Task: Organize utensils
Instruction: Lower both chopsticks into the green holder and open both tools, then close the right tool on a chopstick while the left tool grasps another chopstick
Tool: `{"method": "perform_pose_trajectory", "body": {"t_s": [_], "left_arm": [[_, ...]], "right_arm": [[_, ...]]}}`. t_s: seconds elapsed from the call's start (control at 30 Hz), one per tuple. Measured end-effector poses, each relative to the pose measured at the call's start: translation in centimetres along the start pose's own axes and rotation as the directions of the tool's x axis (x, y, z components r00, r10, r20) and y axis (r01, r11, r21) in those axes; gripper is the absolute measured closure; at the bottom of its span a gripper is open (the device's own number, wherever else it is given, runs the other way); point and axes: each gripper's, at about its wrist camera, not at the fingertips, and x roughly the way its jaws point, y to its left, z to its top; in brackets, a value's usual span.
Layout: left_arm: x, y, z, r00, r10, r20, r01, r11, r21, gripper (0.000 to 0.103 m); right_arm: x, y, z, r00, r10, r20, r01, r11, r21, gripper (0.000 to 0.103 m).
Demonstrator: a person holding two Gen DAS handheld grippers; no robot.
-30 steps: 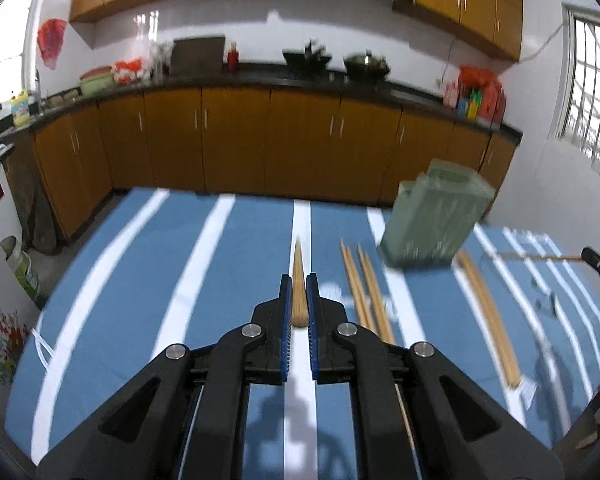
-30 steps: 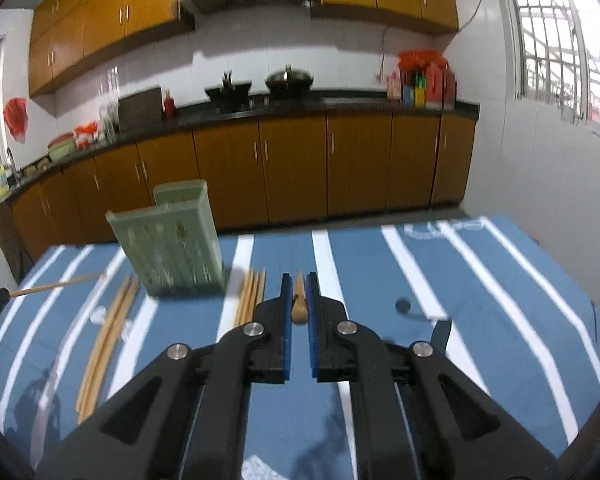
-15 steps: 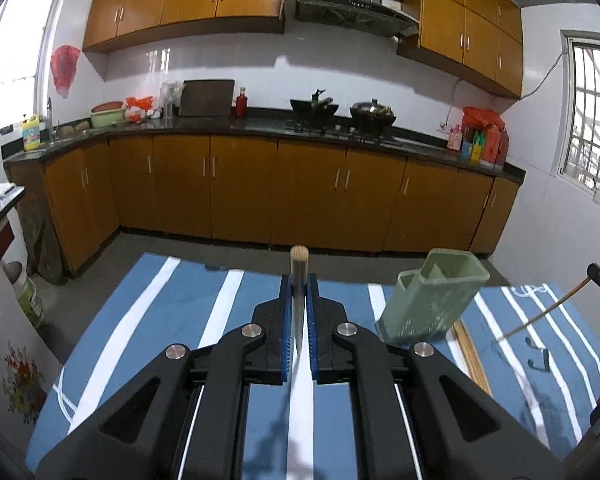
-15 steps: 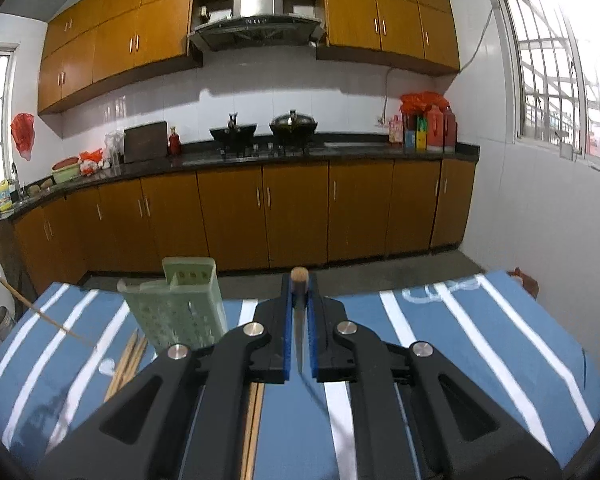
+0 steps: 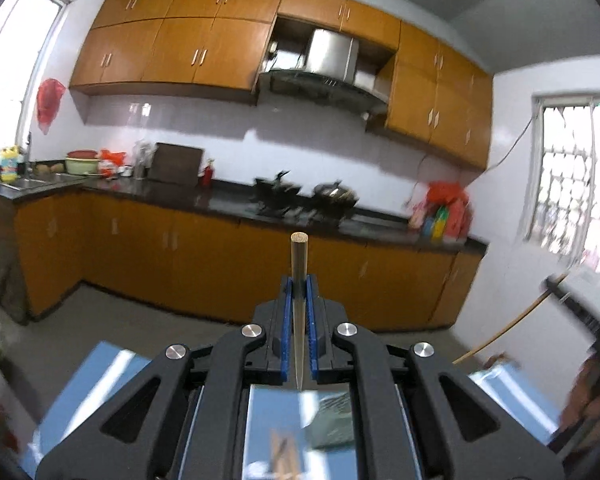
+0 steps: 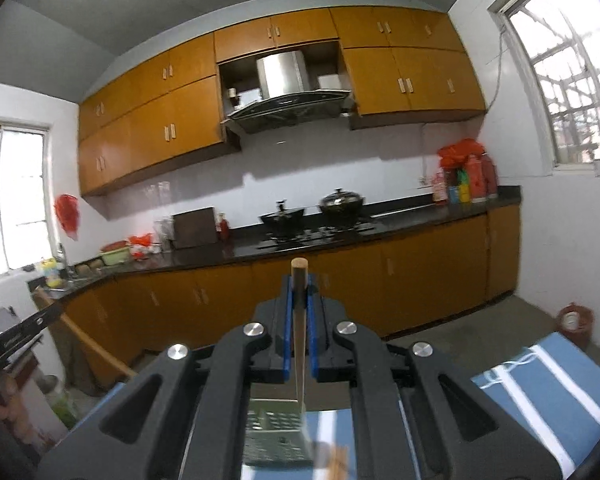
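My left gripper is shut on a wooden chopstick that stands upright, thick end up, tip pointing down. My right gripper is shut on another wooden chopstick, held the same way. The green perforated utensil holder shows low between the right gripper's arms, and blurred in the left wrist view. More chopsticks lie on the blue striped tablecloth below. The other gripper with its chopstick shows at the right edge of the left wrist view.
Both cameras are tilted up at the kitchen: orange cabinets, a black counter with pots, a range hood. The tablecloth shows at the lower right. The left gripper reaches in from the left.
Both grippers have lifted and tilted upward with their chopsticks. The table and holder have dropped to the bottom of both views.
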Motion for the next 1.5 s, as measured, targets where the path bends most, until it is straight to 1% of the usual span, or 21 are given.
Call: {"method": "perform_pose_trajectory", "body": {"t_s": [0.07,0.13,0.37,0.5,0.63,0.73,0.77,0.8,0.87,1.07,1.17,1.23,1.3,1.37,1.43,1.47,1.5], "left_arm": [[0.4,-0.7,0.1,1.000,-0.026,0.008,0.026,1.000,-0.016,0.096],[1.3,-1.5,-0.6,0.999,-0.049,-0.005,0.049,0.999,-0.021,0.096],[4.9,-2.4,-3.9,0.990,-0.087,-0.114,0.083,0.996,-0.036,0.096],[6.6,-2.4,-5.5,0.981,-0.086,-0.172,0.079,0.996,-0.045,0.096],[7.3,-2.1,-6.6,0.971,-0.075,-0.226,0.066,0.997,-0.047,0.096],[7.3,-1.9,-6.9,0.967,-0.080,-0.241,0.067,0.996,-0.060,0.094],[7.1,-1.9,-6.9,0.968,-0.080,-0.239,0.068,0.996,-0.057,0.089],[7.0,-2.0,-6.8,0.969,-0.075,-0.236,0.064,0.997,-0.054,0.077],[6.5,-2.1,-6.7,0.973,-0.068,-0.221,0.058,0.997,-0.053,0.062],[4.7,-1.2,-6.3,0.981,-0.064,-0.184,0.052,0.996,-0.066,0.062],[3.2,-0.3,-6.7,0.984,-0.057,-0.167,0.045,0.996,-0.078,0.062],[2.3,0.5,-7.6,0.984,-0.034,-0.172,0.023,0.997,-0.071,0.062],[1.7,1.4,-9.0,0.980,0.005,-0.200,-0.015,0.999,-0.050,0.061],[1.6,2.0,-10.7,0.969,0.046,-0.244,-0.053,0.998,-0.023,0.060],[2.0,3.0,-13.2,0.944,0.095,-0.315,-0.098,0.995,0.006,0.060],[2.2,3.5,-14.4,0.931,0.108,-0.349,-0.112,0.994,0.008,0.060],[2.3,4.1,-15.5,0.919,0.115,-0.377,-0.121,0.993,0.006,0.060]], "right_arm": [[0.5,0.4,-0.3,1.000,0.012,-0.011,-0.012,1.000,-0.006,0.095],[1.3,0.6,-0.9,0.999,0.020,-0.033,-0.020,1.000,-0.012,0.095],[4.6,0.8,-3.7,0.993,0.012,-0.120,-0.015,1.000,-0.020,0.095],[5.9,0.7,-5.2,0.987,0.002,-0.160,-0.004,1.000,-0.017,0.095],[6.6,0.8,-6.0,0.982,-0.002,-0.191,0.000,1.000,-0.014,0.095],[6.3,0.9,-6.2,0.982,0.004,-0.189,-0.005,1.000,-0.009,0.092],[6.2,0.9,-6.2,0.982,0.004,-0.187,-0.005,1.000,-0.008,0.087],[5.9,0.9,-6.2,0.983,0.002,-0.182,-0.003,1.000,-0.005,0.082],[5.5,0.7,-6.1,0.984,0.001,-0.178,-0.002,1.000,-0.003,0.080],[2.5,-0.2,-6.4,0.988,-0.017,-0.156,0.018,1.000,0.007,0.078],[0.3,-1.4,-8.1,0.983,-0.066,-0.169,0.067,0.998,0.005,0.075],[-0.4,-2.5,-9.7,0.974,-0.100,-0.202,0.101,0.995,-0.004,0.075],[-0.5,-3.7,-12.4,0.952,-0.138,-0.273,0.140,0.990,-0.013,0.075],[-0.1,-4.7,-15.2,0.922,-0.151,-0.357,0.157,0.987,-0.011,0.075],[0.6,-5.7,-18.8,0.872,-0.159,-0.464,0.176,0.984,-0.006,0.075],[1.0,-6.1,-21.0,0.841,-0.141,-0.523,0.171,0.985,0.010,0.078],[1.3,-6.1,-22.3,0.821,-0.128,-0.557,0.165,0.986,0.017,0.082]]}}
